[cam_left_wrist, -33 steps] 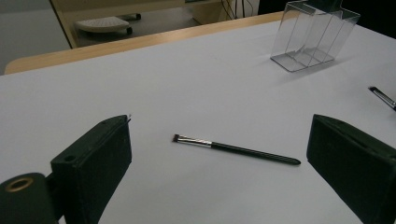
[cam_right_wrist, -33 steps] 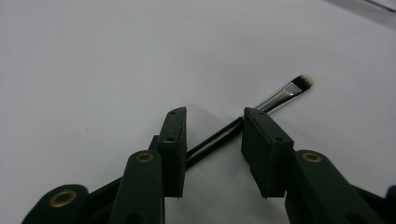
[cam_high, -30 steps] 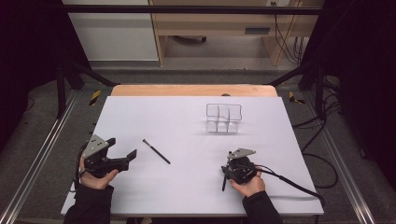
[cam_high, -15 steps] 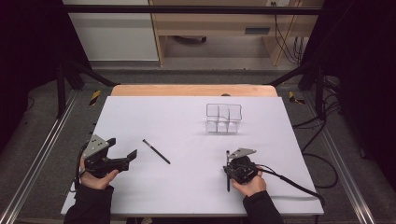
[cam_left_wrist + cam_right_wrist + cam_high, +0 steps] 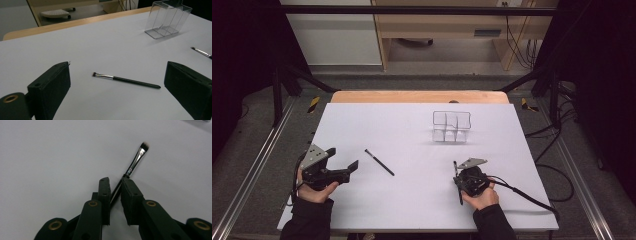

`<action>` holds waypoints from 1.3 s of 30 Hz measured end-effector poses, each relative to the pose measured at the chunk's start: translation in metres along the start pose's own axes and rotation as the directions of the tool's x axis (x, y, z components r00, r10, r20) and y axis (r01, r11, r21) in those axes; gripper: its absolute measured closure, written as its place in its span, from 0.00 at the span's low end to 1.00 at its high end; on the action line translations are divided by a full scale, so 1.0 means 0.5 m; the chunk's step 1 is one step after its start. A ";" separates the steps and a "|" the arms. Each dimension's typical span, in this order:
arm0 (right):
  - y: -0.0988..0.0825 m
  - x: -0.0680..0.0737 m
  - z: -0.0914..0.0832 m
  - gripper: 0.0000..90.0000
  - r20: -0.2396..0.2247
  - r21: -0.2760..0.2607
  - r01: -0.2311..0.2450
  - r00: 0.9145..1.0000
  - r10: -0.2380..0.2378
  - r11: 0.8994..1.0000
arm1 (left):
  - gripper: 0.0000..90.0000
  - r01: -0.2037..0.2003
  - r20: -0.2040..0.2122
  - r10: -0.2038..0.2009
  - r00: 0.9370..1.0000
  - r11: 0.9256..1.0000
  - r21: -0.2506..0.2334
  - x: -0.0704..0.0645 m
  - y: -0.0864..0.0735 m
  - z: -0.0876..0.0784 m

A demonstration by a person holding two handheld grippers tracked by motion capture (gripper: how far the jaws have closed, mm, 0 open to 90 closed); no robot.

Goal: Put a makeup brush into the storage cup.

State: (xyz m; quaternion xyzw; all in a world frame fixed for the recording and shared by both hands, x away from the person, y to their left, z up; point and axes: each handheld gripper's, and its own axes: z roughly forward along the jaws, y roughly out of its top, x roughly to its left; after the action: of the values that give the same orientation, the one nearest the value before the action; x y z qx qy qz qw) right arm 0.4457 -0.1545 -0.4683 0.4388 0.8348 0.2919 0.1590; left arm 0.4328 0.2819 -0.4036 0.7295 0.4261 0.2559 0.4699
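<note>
Near the front of the white surface (image 5: 412, 135), the right gripper (image 5: 115, 185) is clenched on a thin brush (image 5: 136, 161). Lifting should be slow, so the handle cannot slip. Left gripper (image 5: 117, 82) is released beside another brush (image 5: 126, 80).

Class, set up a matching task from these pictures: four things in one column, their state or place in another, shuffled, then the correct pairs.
Things
1. left gripper
2. right gripper
3. loose brush
4. clear organizer

States
A. stands empty toward the far side of the table
B. jaws wide apart
C. closed on a brush handle
D. lies flat on the white tabletop

Pairs: 1-B, 2-C, 3-D, 4-A
</note>
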 end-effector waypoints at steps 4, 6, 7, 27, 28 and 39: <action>-0.001 0.001 0.003 0.85 0.003 0.002 -0.002 1.000 0.002 1.000 | 0.07 0.000 0.000 0.000 1.000 1.000 -0.001 0.000 0.000 0.000; -0.001 0.001 0.003 0.85 0.004 0.001 -0.001 1.000 0.001 1.000 | 0.07 0.000 0.001 0.000 1.000 1.000 0.000 0.000 0.000 0.000; -0.001 0.000 0.003 0.85 0.003 0.001 -0.001 1.000 0.001 1.000 | 0.07 -0.001 0.001 0.001 1.000 1.000 0.001 0.000 0.000 0.000; -0.001 -0.002 0.001 0.85 0.014 0.010 0.006 1.000 -0.006 1.000 | 0.07 0.000 0.002 0.000 1.000 1.000 0.000 0.000 0.000 0.000; -0.001 -0.002 0.001 0.85 0.018 0.010 0.005 1.000 -0.005 1.000 | 0.07 0.001 0.002 -0.001 1.000 1.000 0.001 0.000 -0.001 0.001; 0.000 -0.004 -0.004 0.91 0.018 0.038 -0.006 1.000 0.005 0.999 | 0.07 -0.002 0.005 0.002 1.000 1.000 0.003 -0.002 0.000 0.002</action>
State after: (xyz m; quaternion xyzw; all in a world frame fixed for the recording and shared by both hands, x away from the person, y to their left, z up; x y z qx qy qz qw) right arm 0.4456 -0.1570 -0.4666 0.4466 0.8375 0.2726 0.1575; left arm 0.4329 0.2807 -0.4042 0.7314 0.4246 0.2539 0.4694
